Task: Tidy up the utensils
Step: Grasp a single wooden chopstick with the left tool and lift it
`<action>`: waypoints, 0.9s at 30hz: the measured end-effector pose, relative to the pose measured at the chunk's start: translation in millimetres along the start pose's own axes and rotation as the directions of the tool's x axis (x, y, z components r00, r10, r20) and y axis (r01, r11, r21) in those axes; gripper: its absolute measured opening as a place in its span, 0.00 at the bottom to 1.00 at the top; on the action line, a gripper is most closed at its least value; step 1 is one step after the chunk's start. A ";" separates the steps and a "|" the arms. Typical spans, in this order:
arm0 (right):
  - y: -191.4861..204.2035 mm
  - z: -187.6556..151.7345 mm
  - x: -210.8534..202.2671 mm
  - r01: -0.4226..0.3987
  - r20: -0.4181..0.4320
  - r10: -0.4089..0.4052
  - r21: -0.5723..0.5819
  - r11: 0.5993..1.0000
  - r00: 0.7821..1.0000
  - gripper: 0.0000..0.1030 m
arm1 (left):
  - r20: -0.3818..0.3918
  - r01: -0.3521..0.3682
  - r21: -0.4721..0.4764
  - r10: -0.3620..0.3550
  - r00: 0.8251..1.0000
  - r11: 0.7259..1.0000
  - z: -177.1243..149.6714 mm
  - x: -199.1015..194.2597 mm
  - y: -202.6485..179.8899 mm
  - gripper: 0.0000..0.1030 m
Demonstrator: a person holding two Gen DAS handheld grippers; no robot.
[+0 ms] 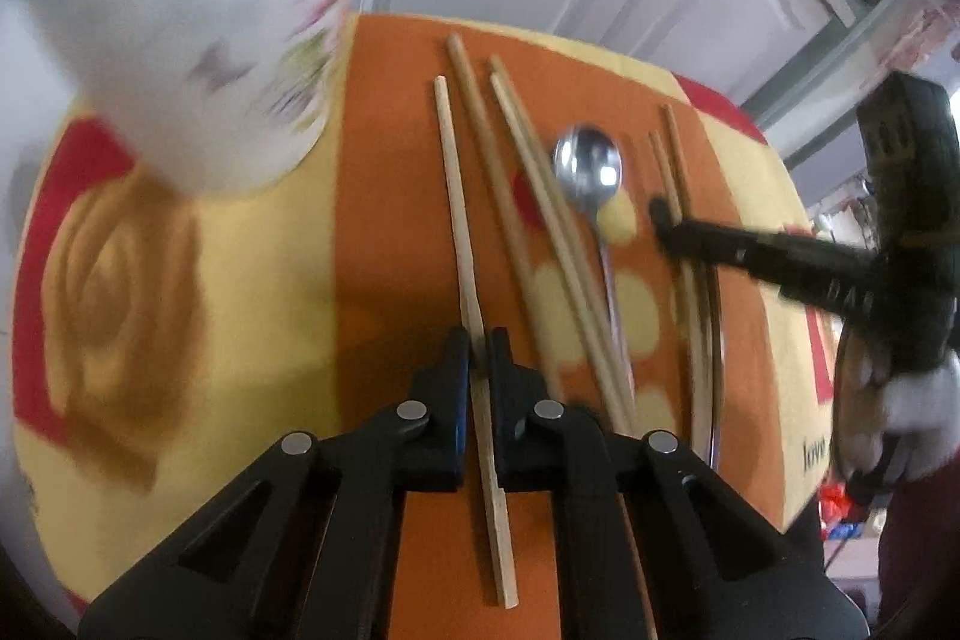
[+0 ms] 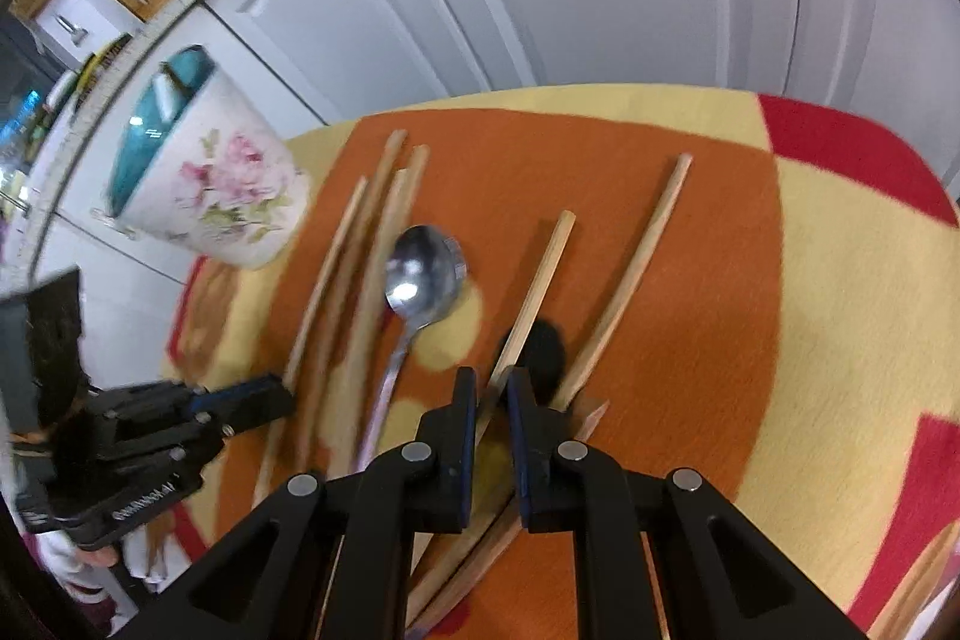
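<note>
left tongs [image 1: 479, 340] angled downward, clamping chopstick [image 1: 459, 214]

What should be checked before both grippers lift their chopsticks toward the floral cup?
1. Left gripper shut on the pale chopstick: ok, the jaws pinch it partway along its length.
2. Right gripper shut on a brown chopstick: ok, the stick runs between the closed jaws.
3. Each gripper holds only one stick: left ok; right cannot tell, other sticks cross beneath its fingers.
4. Spoon free of both grips: ok, it lies on the cloth between the groups of sticks.
5. Floral cup upright and open: ok, standing on the cloth.
6. Room inside the cup: cannot tell, its interior is not visible.
</note>
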State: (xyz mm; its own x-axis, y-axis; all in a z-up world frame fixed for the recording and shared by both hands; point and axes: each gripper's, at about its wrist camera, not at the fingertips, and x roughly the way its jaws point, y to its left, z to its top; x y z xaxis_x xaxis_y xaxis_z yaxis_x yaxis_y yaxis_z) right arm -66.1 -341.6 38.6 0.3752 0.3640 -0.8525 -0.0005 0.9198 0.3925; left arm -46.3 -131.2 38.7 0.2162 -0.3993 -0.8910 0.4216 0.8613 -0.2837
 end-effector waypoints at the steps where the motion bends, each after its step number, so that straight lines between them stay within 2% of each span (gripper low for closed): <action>1: 3.0 -3.4 -2.4 -0.012 -0.003 0.012 -0.005 1.000 1.000 0.09 | -0.003 -0.003 0.007 0.003 1.000 1.000 -4.5 -2.1 0.1 0.04; 6: 14.4 -15.4 -4.3 -0.042 -0.035 0.041 -0.023 0.999 0.999 0.09 | -0.038 -0.002 0.021 0.003 0.999 1.000 -36.6 -16.7 7.4 0.04; 9: 18.8 -20.0 3.3 -0.056 -0.093 0.053 -0.035 0.998 0.994 0.09 | -0.062 0.005 0.026 -0.003 0.998 1.000 -48.2 -21.2 7.3 0.04; 11: 24.7 -21.3 9.2 -0.017 -0.117 0.010 -0.057 0.998 0.993 0.09 | -0.065 -0.012 0.035 0.015 0.998 0.999 -49.6 -24.9 7.1 0.04; 12: 25.9 -20.2 9.4 -0.004 -0.108 -0.003 -0.064 0.998 0.994 0.13 | -0.054 -0.028 0.049 0.031 0.998 0.998 -47.4 -26.7 6.1 0.04; 13: 25.8 -18.6 9.5 0.009 -0.100 -0.015 -0.062 0.998 0.995 0.23 | -0.040 -0.041 0.061 0.044 0.998 0.997 -44.7 -28.6 5.2 0.05; 14: 24.3 -16.1 9.0 0.024 -0.089 -0.029 -0.052 0.998 0.996 0.26 | -0.025 -0.056 0.071 0.058 0.998 0.996 -41.0 -29.9 4.2 0.07; 15: 22.4 -12.9 8.7 0.026 -0.076 -0.029 -0.037 0.999 0.997 0.27 | -0.015 -0.066 0.071 0.067 0.998 0.995 -36.9 -30.3 3.7 0.14; 18: 18.5 -3.3 12.1 0.054 -0.067 -0.055 -0.015 0.998 0.996 0.27 | 0.023 -0.056 0.063 0.055 0.998 0.996 -19.5 -28.8 1.7 0.31; 22: 22.1 4.5 19.3 0.088 -0.063 -0.089 -0.024 0.996 0.994 0.27 | 0.077 -0.130 0.073 0.124 0.989 0.989 6.6 -13.8 -2.7 0.32; 24: 28.4 4.9 21.0 0.123 -0.053 -0.126 -0.051 0.991 0.991 0.20 | 0.077 -0.139 0.075 0.133 0.988 0.987 15.8 -3.4 -2.4 0.32; 27: 32.1 4.1 22.1 0.168 -0.032 -0.172 -0.101 0.981 0.985 0.10 | 0.035 -0.145 0.110 0.142 0.989 0.983 23.0 17.7 -3.8 0.32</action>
State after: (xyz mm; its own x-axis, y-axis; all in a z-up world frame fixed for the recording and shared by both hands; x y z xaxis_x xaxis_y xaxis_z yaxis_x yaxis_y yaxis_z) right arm -54.0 -304.7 33.8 0.3395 0.2051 -0.9180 -0.0309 0.9778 0.2071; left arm -23.8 -148.8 32.1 0.3049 -0.2834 -0.9092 0.4796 0.8705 -0.1105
